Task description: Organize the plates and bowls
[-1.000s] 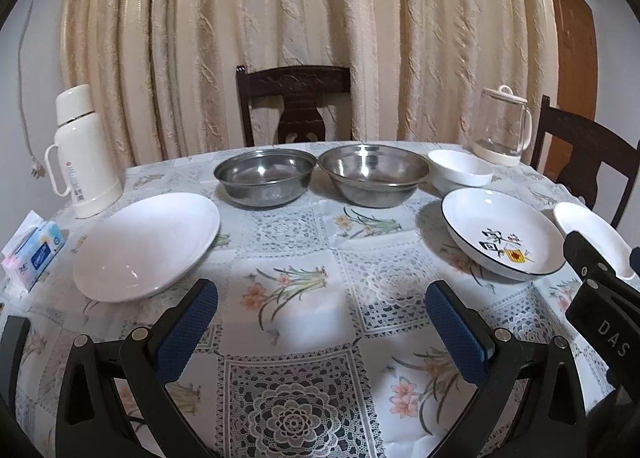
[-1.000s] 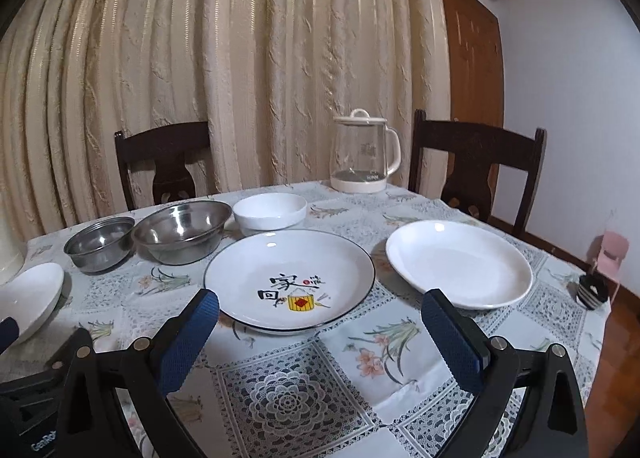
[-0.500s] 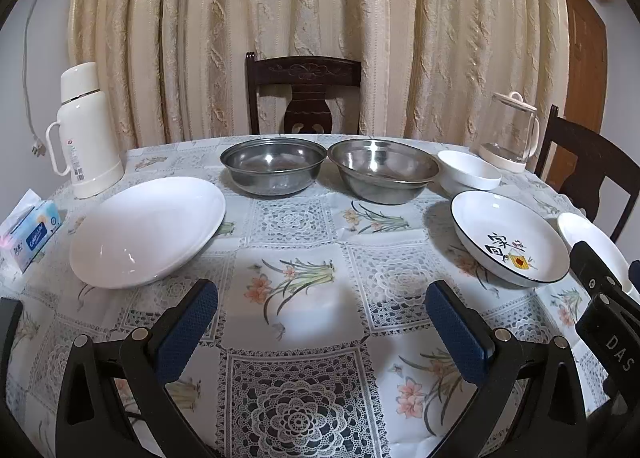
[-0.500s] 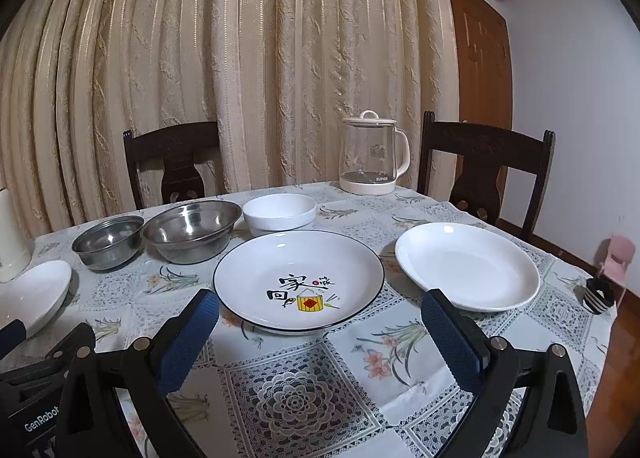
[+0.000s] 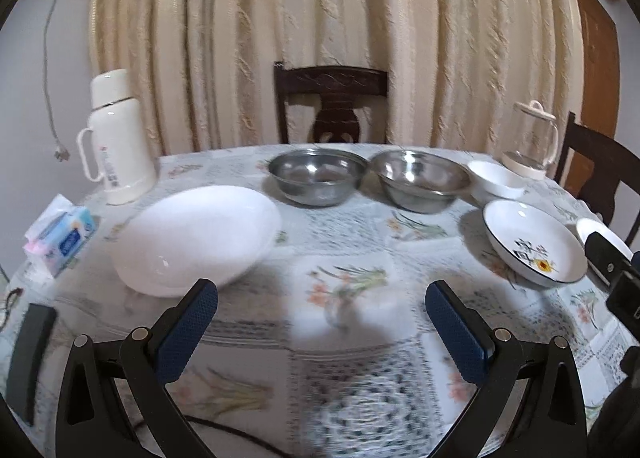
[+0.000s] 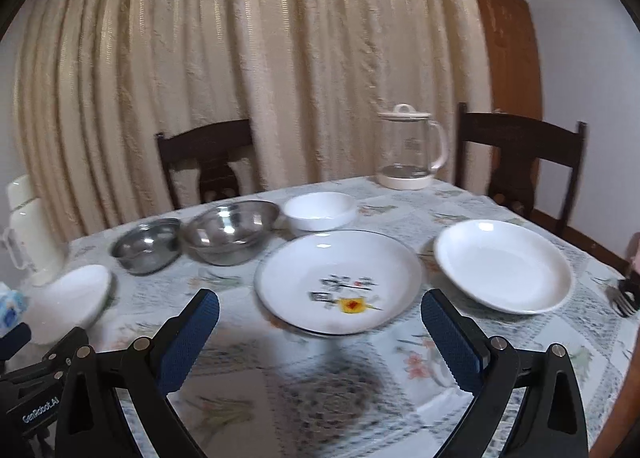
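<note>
Both views have shifted: each hand-held gripper (image 5: 320,322) (image 6: 320,318) has moved nearer the dishes.

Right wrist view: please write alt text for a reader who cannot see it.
The open right gripper hovers empty over a floral tablecloth, facing a decorated plate. A plain white plate lies to its right; two steel bowls and a small white bowl sit behind, with a glass kettle beyond.

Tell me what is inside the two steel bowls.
Both steel bowls, the left one and the right one, show only bare shiny metal inside. Their near walls hide the front part of each bottom, so something small there would be unseen.
</note>
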`<act>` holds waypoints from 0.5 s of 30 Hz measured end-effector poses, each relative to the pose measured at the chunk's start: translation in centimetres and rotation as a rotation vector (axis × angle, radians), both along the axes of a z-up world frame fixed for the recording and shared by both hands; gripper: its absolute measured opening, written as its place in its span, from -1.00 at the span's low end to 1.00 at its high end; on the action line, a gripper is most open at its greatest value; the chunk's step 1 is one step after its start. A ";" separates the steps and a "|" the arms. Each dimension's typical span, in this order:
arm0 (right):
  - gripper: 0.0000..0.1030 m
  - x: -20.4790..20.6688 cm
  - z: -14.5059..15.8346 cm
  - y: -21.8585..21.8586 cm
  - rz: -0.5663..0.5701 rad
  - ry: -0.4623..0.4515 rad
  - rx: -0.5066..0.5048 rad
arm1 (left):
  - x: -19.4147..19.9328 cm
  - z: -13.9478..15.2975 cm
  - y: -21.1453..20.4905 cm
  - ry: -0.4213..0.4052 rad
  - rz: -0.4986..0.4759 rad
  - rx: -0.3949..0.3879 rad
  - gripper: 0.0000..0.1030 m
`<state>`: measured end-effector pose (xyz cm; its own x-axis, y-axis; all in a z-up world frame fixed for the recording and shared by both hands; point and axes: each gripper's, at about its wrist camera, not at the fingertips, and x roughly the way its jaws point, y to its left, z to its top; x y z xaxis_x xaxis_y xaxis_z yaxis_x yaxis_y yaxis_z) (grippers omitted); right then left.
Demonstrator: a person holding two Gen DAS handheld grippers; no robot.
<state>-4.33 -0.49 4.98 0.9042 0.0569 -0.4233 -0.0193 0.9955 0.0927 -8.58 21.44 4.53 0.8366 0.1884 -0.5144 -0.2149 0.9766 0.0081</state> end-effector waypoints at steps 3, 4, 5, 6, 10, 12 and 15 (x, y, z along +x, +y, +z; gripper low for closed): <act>1.00 0.2 1.0 1.5 0.077 -0.006 0.014 | -1.1 1.4 2.8 -0.022 0.045 -0.017 1.00; 1.00 0.2 1.3 2.2 0.103 -0.012 0.016 | -1.3 1.8 3.7 -0.028 0.059 -0.026 1.00; 1.00 0.3 1.6 2.8 0.125 -0.015 0.017 | -1.7 2.3 4.8 -0.039 0.080 -0.037 1.00; 1.00 0.4 1.7 3.4 0.144 -0.015 0.018 | -2.2 2.6 5.7 -0.047 0.098 -0.045 1.00; 0.99 1.2 1.9 5.8 0.233 0.013 0.042 | -3.3 3.8 9.7 -0.065 0.170 -0.063 1.00; 0.99 1.5 1.9 6.5 0.260 0.027 0.047 | -3.9 4.2 11.4 -0.065 0.198 -0.060 1.00; 0.99 2.0 1.8 7.8 0.302 0.052 0.055 | -5.0 5.1 14.1 -0.074 0.239 -0.061 1.00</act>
